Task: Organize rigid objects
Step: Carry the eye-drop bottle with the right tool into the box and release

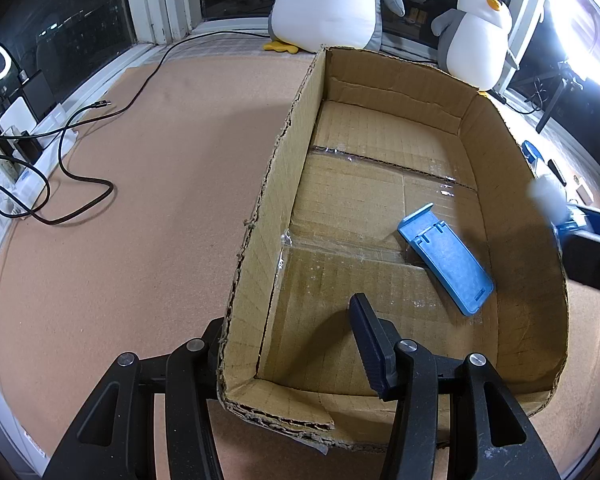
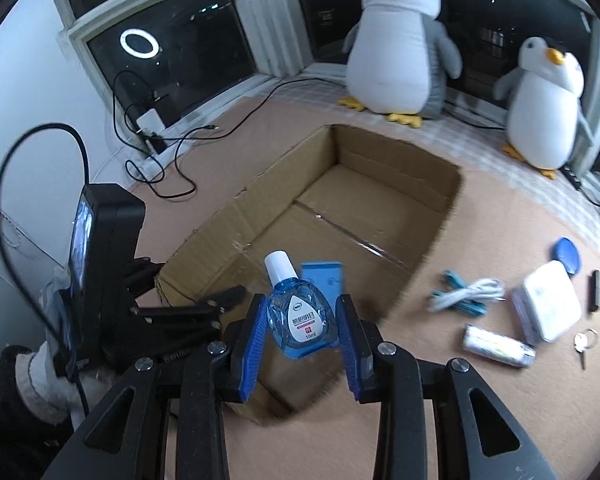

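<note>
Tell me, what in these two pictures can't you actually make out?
- Left gripper, left wrist view: one finger is behind the cardboard box wall, so contact there is hidden.
- Eye drop bottle, right wrist view: only "15ml" on the label reads clearly.
- Blue plastic stand, right wrist view: mostly behind the bottle.
- Small keys, right wrist view: too small and blurred for detail.

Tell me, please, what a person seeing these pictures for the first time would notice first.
Probably the blue eye drop bottle, held between the fingers of the right hand-held gripper over the near end of the open cardboard box. Next, two plush penguins sit by the dark window behind the box. Inside the box lies one blue plastic stand.
</note>
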A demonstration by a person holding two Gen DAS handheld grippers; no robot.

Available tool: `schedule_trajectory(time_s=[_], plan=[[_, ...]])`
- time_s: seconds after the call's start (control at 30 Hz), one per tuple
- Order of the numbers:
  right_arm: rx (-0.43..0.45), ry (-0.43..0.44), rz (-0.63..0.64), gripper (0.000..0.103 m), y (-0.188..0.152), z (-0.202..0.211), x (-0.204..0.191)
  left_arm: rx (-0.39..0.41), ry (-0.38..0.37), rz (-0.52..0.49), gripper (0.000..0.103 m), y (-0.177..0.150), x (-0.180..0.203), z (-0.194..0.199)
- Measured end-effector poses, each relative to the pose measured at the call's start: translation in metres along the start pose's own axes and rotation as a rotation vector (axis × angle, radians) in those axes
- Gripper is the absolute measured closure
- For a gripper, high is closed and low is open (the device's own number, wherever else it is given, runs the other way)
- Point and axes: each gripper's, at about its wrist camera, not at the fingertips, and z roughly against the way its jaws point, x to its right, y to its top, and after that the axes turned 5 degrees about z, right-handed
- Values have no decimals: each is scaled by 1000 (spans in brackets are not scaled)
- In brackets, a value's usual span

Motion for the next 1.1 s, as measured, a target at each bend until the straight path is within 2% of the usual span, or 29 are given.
schedule_trajectory(time_s=[0.2, 0.43, 0.47, 0.5, 0.57, 0.6, 0.87, 1.1], plan=[[-36, 14, -12, 72, 6, -29, -5, 1, -1, 0, 49, 0, 0, 0], [-52, 24, 3, 71, 7, -39, -12, 1, -2, 3, 49, 0, 1, 0], [-48, 19, 5, 70, 7, -39, -12, 1, -2, 3, 49, 0, 1, 0], [-47, 21, 4, 63, 7, -39, -13, 1, -2, 4, 49, 0, 1, 0], [-30, 26, -11, 52, 7, -36, -11, 1, -2, 3, 49, 0, 1, 0], [-25, 27, -19, 51, 8, -35, -10, 2, -2, 3, 49, 0, 1, 0], [-1, 49, -114, 51, 7, -24, 6, 2, -3, 4, 49, 0, 1, 0], [90, 62, -257, 51, -2, 20, 45, 3, -3, 4, 49, 0, 1, 0]])
